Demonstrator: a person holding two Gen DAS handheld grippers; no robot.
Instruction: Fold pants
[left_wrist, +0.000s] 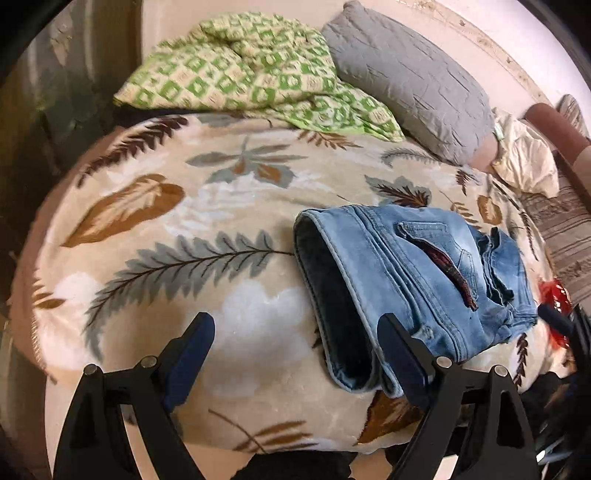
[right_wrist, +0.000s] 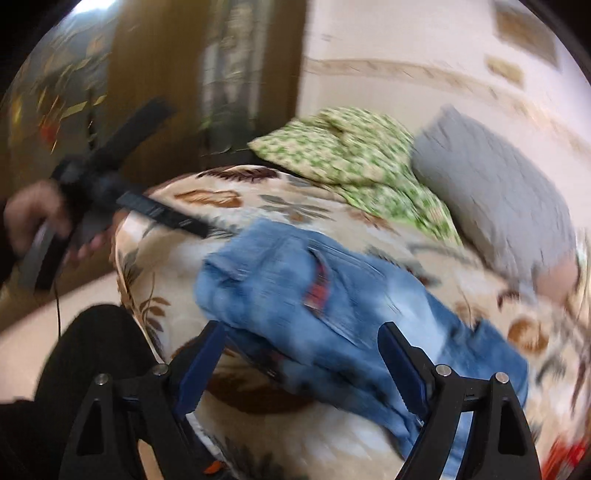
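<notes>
left wrist view first: my left tool (left_wrist: 297, 345) hangs wide open over the bed (left_wrist: 155, 206), nothing between its fingers. its left finger is over bare leaf-print blanket; its right finger overlaps the near edge of the jeans (left_wrist: 410, 273) in the picture, though i can't tell if it touches. the jeans lie already folded into a thick bundle on the right half of the blanket, with the rolled fold facing left and a pocket on top. i judge them heavy for cloth, soft but stiff at the seams, not slippery and not fragile; the layers would slide apart if pinched by one layer only. the best hold looks like the thick folded edge or the seamed hem, taking all layers at once.

right wrist view, badly blurred: my right tool (right_wrist: 301, 354) is also wide open and empty, above the near end of the jeans (right_wrist: 332, 295), touching nothing i can make out. at far left a hand (right_wrist: 33, 218) carries the other tool.
</notes>
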